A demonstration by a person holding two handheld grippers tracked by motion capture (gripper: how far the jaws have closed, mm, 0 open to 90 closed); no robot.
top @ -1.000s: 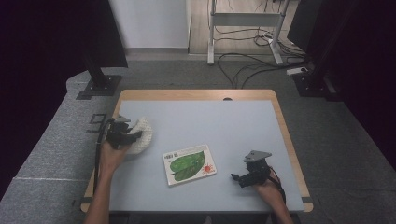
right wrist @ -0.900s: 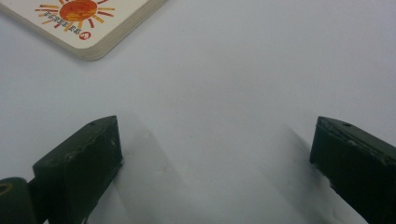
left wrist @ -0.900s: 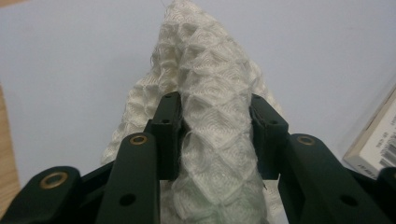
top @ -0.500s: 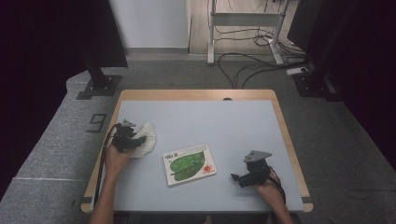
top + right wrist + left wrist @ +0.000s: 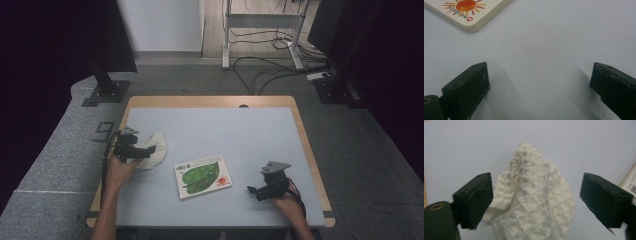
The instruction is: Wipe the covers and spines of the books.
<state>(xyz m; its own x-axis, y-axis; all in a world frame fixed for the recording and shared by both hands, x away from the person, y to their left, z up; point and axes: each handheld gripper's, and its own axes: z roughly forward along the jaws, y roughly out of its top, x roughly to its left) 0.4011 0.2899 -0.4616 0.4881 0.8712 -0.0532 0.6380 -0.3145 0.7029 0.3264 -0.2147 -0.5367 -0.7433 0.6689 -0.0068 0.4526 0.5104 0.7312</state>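
A pale blue table (image 5: 210, 130) with a wooden rim stands on grey carpet in a dark room, with a white cloth (image 5: 152, 151) bunched near its left edge and a picture book (image 5: 202, 176) lying flat near the middle. The left gripper (image 5: 536, 195) has just been opening its jaws, which now stand apart on either side of the cloth without pressing it, so the step in hand appears to be release, and the next move likely calls for drawing the gripper clear without dragging the fabric. The right gripper (image 5: 537, 82) rests with jaws wide apart over bare table; its own view shows the book's sun-printed corner, while the left gripper view shows the cloth's waffle weave, which the high view does not resolve
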